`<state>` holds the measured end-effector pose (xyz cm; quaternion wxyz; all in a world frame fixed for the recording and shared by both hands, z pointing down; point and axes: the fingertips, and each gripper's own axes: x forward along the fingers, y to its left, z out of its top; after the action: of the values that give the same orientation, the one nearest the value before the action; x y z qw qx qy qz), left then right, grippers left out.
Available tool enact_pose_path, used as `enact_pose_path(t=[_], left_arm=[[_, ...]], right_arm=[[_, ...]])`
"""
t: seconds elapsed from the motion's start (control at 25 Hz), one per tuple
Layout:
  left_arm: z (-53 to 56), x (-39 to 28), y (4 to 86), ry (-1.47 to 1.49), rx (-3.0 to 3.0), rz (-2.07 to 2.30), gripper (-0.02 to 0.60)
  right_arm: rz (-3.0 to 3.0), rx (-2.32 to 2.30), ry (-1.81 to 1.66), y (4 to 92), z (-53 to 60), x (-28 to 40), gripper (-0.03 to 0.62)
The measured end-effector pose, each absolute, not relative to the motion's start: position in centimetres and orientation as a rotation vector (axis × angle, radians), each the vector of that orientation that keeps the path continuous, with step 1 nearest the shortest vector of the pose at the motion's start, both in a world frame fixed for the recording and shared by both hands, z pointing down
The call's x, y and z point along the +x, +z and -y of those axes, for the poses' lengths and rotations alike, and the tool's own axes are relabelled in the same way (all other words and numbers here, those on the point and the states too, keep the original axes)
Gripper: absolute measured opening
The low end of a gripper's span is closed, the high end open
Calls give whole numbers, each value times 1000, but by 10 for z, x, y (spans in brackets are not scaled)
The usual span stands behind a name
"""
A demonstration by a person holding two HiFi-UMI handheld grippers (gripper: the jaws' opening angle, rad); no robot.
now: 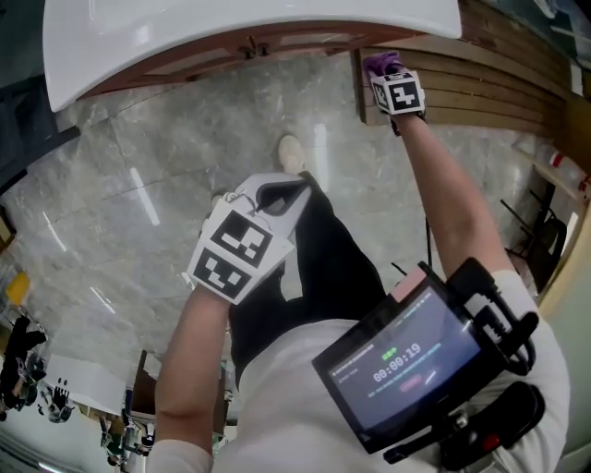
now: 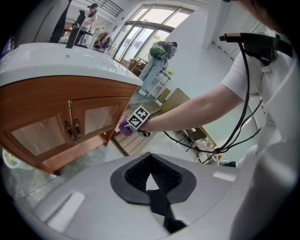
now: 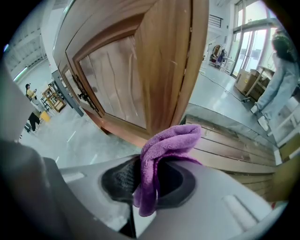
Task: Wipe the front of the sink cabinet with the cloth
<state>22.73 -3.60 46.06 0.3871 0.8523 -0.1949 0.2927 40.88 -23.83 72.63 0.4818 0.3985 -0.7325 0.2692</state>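
Observation:
The sink cabinet (image 1: pixel 277 44) is brown wood with two panelled doors (image 2: pixel 70 126) under a white sink top (image 1: pixel 231 23). My right gripper (image 1: pixel 386 72) is shut on a purple cloth (image 1: pixel 379 64) at the cabinet's right front corner. In the right gripper view the cloth (image 3: pixel 164 145) bunches up out of the right gripper (image 3: pixel 145 183), close to the corner post (image 3: pixel 164 65); I cannot tell whether it touches. My left gripper (image 1: pixel 282 196) hangs back over the floor, shut and empty (image 2: pixel 150 176). From the left gripper view the cloth (image 2: pixel 124 126) shows beside the cabinet's lower right edge.
A slatted wooden platform (image 1: pixel 480 83) lies on the floor right of the cabinet. The floor is grey marble (image 1: pixel 138 185). My shoe (image 1: pixel 291 152) stands before the cabinet. A screen (image 1: pixel 406 360) hangs at my chest. A person (image 2: pixel 159 56) stands far off.

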Motion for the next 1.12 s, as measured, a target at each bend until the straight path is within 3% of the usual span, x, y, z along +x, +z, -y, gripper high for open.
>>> enact_pose_path(t=[1.12], left_arm=[[25,188,464,698,2092,605,5]], right_arm=[[1859,872,587,750,253,303,72]])
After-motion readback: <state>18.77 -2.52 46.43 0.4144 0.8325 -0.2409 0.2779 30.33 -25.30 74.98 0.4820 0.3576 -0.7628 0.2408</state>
